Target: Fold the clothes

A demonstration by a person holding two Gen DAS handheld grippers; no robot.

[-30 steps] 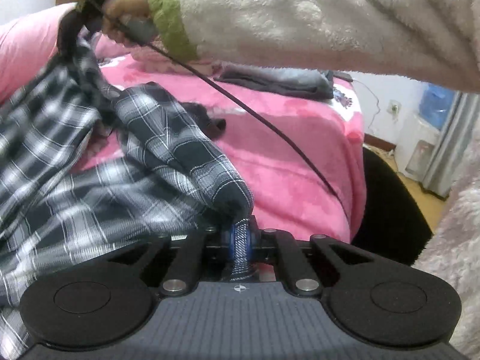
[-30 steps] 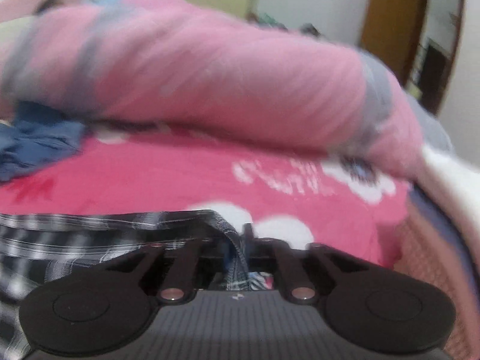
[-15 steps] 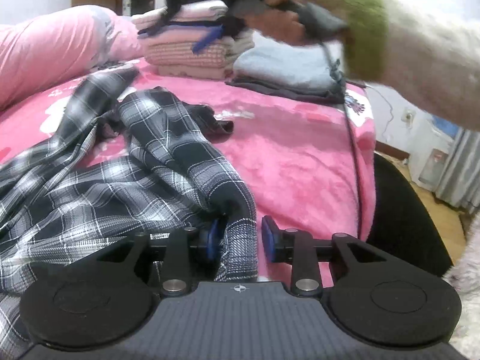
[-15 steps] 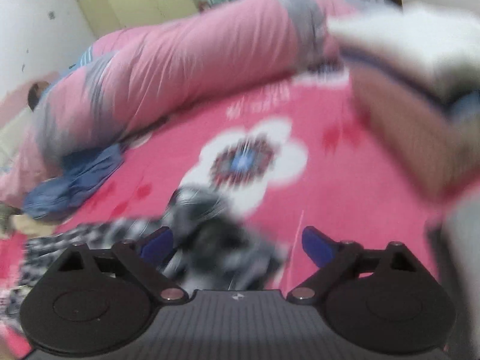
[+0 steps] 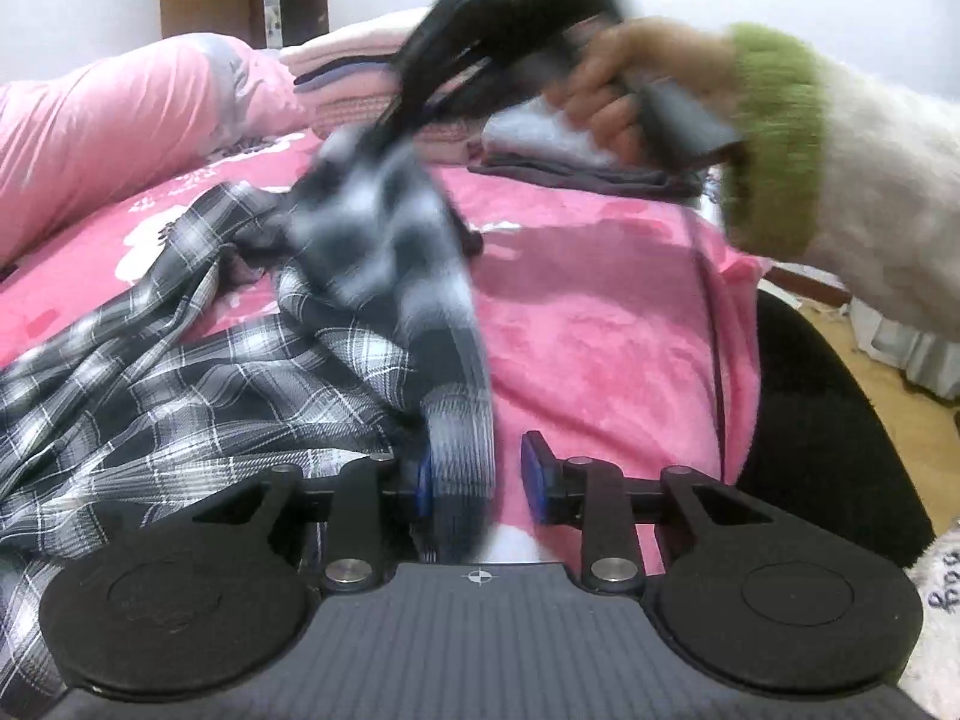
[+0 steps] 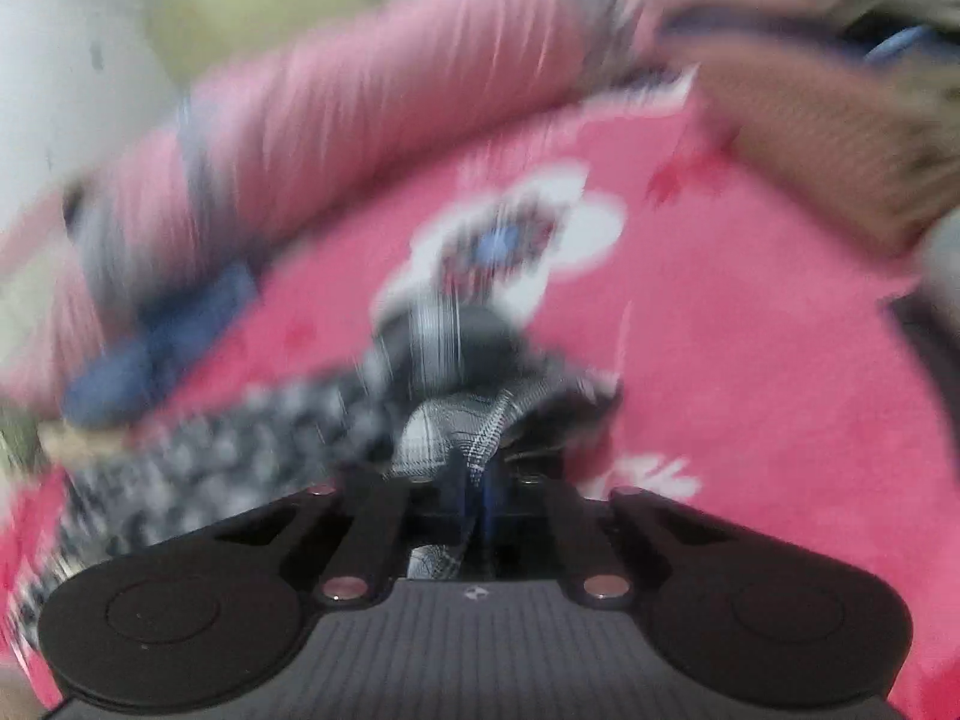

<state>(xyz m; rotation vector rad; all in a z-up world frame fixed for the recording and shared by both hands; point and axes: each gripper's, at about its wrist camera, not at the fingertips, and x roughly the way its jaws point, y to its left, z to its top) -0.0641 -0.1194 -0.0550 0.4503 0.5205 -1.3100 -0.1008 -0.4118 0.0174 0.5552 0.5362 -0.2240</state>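
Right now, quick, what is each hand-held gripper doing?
Left hand-held gripper: open, plaid shirt lying loose between the fingers.
Right hand-held gripper: closed on the plaid shirt.

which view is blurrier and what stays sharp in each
Right wrist view: nearly everything smeared by motion; only the right claw and the plaid shirt fold it pinches read sharp. Left wrist view: bed crisp; the hand and lifted plaid blur; fisheye bends the edges.

Shirt point(image 5: 198, 372) on bed point(image 5: 600, 324), left; folded stack point(image 5: 354, 81) behind; rolled quilt point(image 5: 108, 132) far left.
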